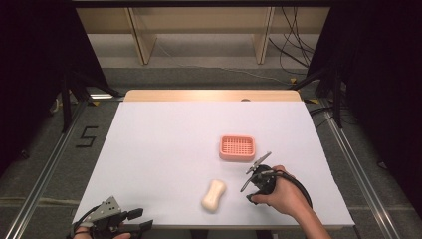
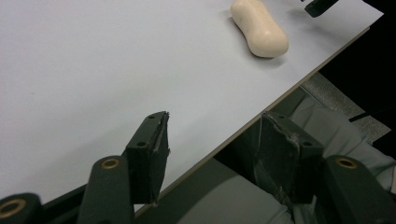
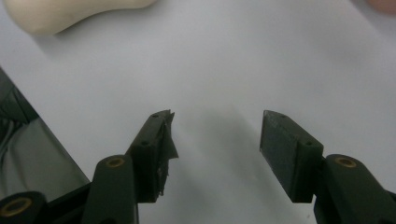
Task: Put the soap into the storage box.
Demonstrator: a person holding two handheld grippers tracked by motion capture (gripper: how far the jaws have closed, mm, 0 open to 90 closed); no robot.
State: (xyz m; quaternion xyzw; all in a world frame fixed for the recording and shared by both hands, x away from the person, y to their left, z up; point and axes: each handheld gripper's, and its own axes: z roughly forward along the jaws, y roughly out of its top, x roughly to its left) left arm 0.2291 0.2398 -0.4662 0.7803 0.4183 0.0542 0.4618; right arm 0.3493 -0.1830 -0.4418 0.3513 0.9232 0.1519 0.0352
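Left gripper [image 1: 137, 221] sits at the near-left corner of the table [image 1: 164, 129], held low in the person's left hand [image 1: 97, 230]; its jaws are spread with nothing between them, one over the white tabletop, the other hanging past the near edge. From that gripper the soap bar [image 2: 259, 28] lies well ahead and to its right on the white surface, apart from everything. Right gripper [image 1: 255, 175] is in the person's right hand [image 1: 278, 196] near the table's near-right part; in its own view the jaws stand apart over bare white table, nothing pinched, pads touching nothing. In the high view the soap bar [image 1: 214, 195] is just beside this gripper on its left, a little nearer the person, not touching; in the right gripper view the cream bar [image 3: 70, 14] shows ahead of the left jaw at the top edge. Beyond the right gripper, slightly left, the pink soap dish [image 1: 237, 148] rests flat on the table, near but clear of the jaws, and holds nothing. The far strip of the table shows bare wood.
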